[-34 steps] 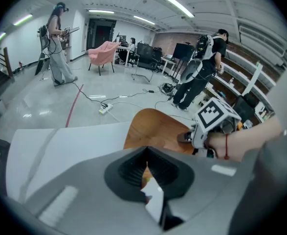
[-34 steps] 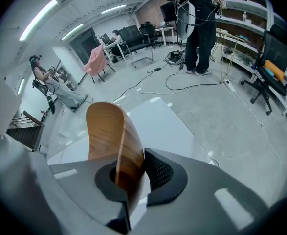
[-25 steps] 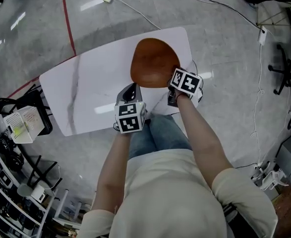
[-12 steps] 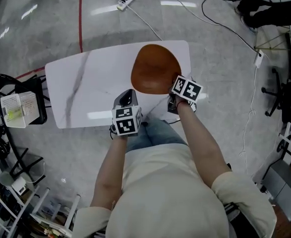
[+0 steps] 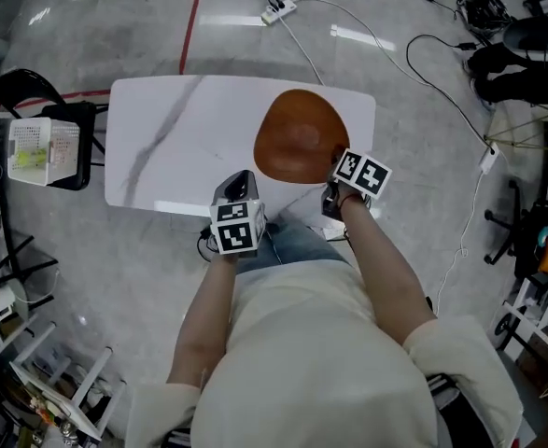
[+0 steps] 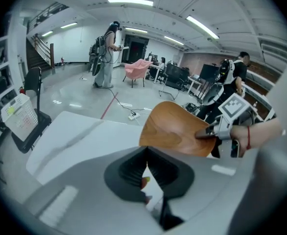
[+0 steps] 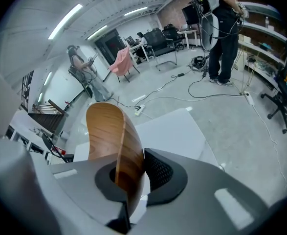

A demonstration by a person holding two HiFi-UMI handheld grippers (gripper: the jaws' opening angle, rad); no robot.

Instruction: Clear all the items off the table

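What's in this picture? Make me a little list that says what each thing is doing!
table: white with grey streaks
wooden tray: brown, tilted, above the table's right part
right gripper: shut on the wooden tray's near rim
left gripper: jaws together, by the table's near edge
power strip: on the floor beyond the table, with cables

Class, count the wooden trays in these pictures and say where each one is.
1. The wooden tray is clamped at its rim in the right gripper, over the white table's right end. None appears hidden.
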